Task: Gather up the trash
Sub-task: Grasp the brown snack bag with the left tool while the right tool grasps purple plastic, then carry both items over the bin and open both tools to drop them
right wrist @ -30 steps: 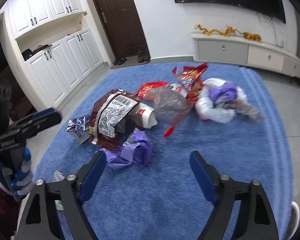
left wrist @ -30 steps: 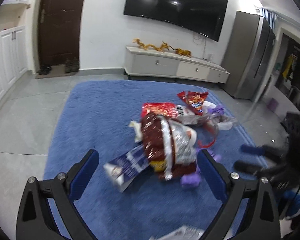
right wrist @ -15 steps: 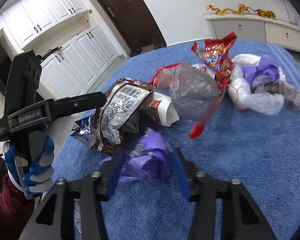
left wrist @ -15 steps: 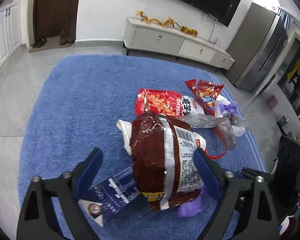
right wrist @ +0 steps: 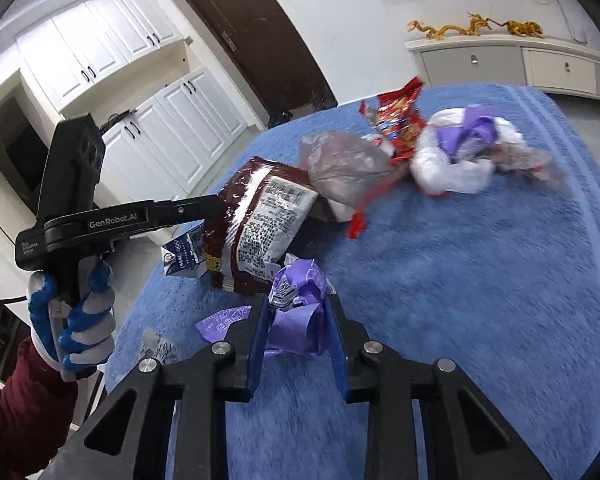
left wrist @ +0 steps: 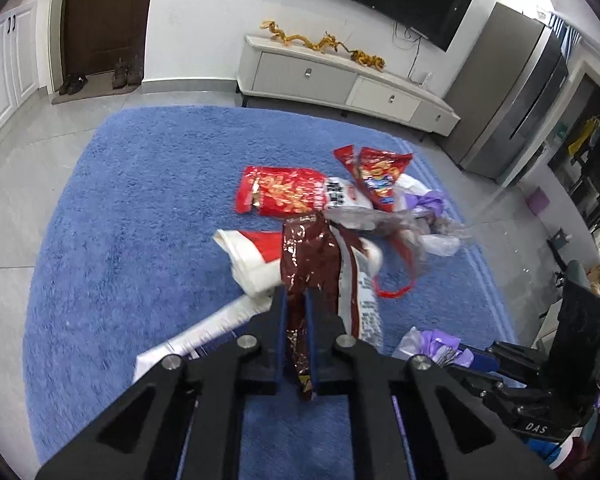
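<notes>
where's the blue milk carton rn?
Right wrist view, left of centre: blue milk carton lies on the blue rug, tucked behind the dark red snack bag held by the left gripper.

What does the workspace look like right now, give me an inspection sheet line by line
Surface: blue rug on grey tile floor.
Job's things: dark red snack bag, purple wrapper, red snack bag, red chip bag, grey plastic bag, white bag bundle, blue carton.
Clutter: shoes by the door.
Grippers: left gripper shut on dark red snack bag; right gripper shut on purple wrapper.
Cables: wires below the TV.
Surroundings: TV cabinet, white cupboards.
</notes>
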A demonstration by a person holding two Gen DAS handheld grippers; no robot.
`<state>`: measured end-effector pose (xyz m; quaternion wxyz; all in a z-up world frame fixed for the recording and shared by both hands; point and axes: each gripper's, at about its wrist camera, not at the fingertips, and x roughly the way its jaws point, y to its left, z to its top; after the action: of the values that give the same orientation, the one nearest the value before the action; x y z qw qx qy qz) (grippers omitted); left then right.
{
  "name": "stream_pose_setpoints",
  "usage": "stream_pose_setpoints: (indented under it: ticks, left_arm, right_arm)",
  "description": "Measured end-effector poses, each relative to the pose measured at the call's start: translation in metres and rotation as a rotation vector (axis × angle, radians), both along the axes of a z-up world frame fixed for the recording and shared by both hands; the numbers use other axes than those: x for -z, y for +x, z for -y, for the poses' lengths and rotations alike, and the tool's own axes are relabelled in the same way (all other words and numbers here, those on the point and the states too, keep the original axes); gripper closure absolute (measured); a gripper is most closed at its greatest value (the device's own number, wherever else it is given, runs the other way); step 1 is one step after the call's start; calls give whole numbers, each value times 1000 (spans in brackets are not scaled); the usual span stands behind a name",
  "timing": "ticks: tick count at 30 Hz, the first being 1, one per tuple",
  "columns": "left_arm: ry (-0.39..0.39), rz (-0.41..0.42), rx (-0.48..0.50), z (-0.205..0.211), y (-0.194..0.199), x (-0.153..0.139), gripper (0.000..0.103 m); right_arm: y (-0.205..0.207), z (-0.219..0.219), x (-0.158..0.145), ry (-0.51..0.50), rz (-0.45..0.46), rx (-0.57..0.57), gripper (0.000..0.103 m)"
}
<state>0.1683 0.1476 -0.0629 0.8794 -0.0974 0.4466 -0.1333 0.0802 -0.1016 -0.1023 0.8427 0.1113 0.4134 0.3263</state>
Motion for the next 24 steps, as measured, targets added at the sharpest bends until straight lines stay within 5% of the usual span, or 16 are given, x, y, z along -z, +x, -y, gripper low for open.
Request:
stream_pose_setpoints:
  ticks: [16,24]
  left_arm:
    - [47,175,56,56,-69,-83,100]
    - [47,225,216,140,-82,-114,100]
  right_arm:
    - [-68,102,-40,90,125,167,76]
    - [-102,205,-39,95,166,388,76]
